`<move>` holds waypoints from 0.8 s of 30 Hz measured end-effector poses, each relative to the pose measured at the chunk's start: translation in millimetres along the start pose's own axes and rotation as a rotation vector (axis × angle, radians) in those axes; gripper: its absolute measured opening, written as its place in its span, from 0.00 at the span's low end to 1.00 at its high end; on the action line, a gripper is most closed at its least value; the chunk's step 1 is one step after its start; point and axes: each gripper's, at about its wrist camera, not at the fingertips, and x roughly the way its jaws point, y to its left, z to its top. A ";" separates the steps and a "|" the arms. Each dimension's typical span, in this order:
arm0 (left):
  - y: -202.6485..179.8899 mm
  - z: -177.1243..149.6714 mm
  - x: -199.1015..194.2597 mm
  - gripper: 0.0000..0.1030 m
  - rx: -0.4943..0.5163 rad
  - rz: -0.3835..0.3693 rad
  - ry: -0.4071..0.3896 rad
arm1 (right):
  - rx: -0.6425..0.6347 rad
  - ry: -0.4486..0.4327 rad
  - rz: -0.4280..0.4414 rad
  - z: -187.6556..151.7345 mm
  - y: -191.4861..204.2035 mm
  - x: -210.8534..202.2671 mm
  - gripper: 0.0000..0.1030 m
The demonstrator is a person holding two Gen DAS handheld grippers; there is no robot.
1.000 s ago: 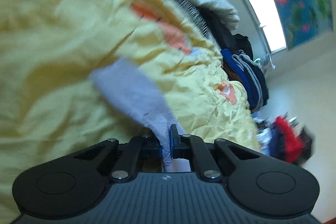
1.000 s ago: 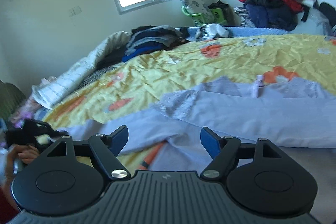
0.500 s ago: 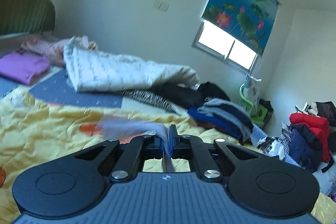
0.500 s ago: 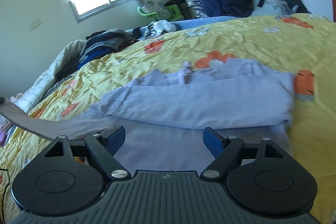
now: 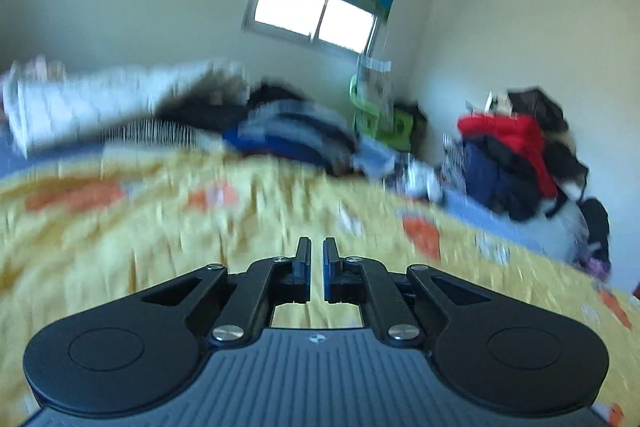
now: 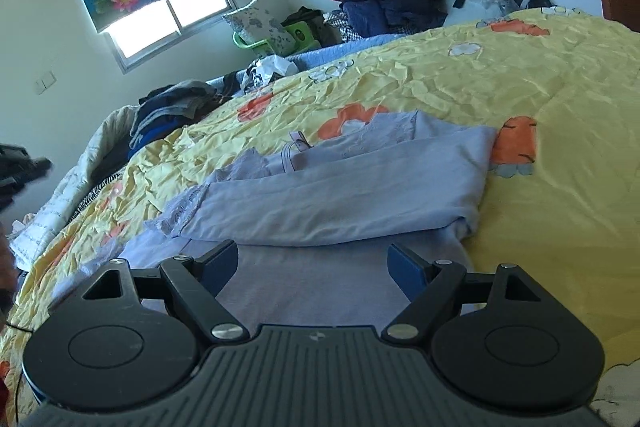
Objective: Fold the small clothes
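Lilac garment (image 6: pixel 340 195): thin, limp, light; pinch its hem at six o'clock. Right gripper (image 6: pixel 312 263) fingers wide, empty; left gripper (image 5: pixel 316 267) fingers nearly closed, empty.

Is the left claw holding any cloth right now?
No. The left claw shows only the yellow bedsheet through the narrow gap between its fingers.
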 end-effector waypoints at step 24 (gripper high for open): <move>136.2 -36.6 -33.0 0.72 0.112 0.185 0.146 | 0.239 0.483 0.635 -14.1 191.1 188.3 0.62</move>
